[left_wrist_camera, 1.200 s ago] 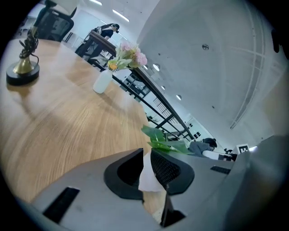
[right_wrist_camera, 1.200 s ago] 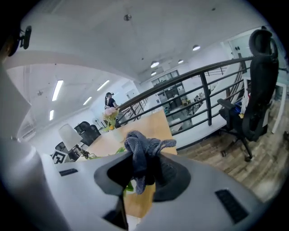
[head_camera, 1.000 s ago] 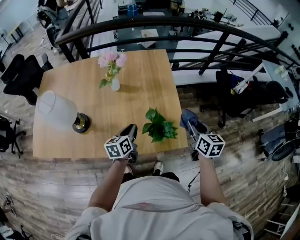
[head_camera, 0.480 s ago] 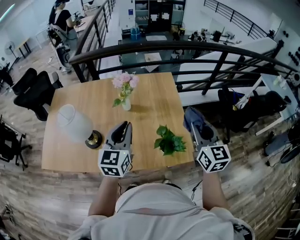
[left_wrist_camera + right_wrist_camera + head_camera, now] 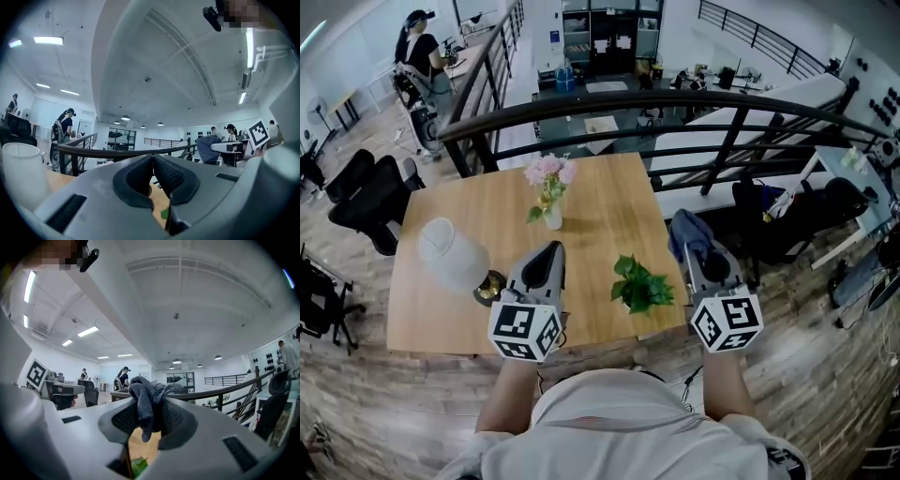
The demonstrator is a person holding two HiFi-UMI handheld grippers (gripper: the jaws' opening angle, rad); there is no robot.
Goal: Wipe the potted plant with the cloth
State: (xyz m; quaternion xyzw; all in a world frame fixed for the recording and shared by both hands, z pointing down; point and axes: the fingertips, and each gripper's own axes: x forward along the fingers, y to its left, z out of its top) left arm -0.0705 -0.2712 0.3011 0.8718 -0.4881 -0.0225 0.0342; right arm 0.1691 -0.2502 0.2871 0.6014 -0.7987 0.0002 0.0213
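The small green potted plant (image 5: 641, 286) stands near the front right edge of the wooden table (image 5: 600, 202). My left gripper (image 5: 552, 249) hovers just left of it, level; its jaws have just been closing and now meet with nothing between them (image 5: 153, 160). My right gripper (image 5: 688, 232) is held off the table's right edge, to the right of the plant, shut on a crumpled grey cloth (image 5: 145, 405). The cloth (image 5: 684, 231) bunches over its tips. A green leaf (image 5: 138, 466) shows below the right jaws.
A lamp with a white shade (image 5: 450, 255) lies at the table's left. A vase of pink flowers (image 5: 549, 186) stands at the back middle. A black railing (image 5: 675, 103) curves behind the table. Office chairs (image 5: 366, 192) sit left, and a person (image 5: 420, 52) stands far back.
Both grippers have risen from the table's near edge and look larger and closer to the camera. The cloth has stayed in the right one. The head view has tilted up.
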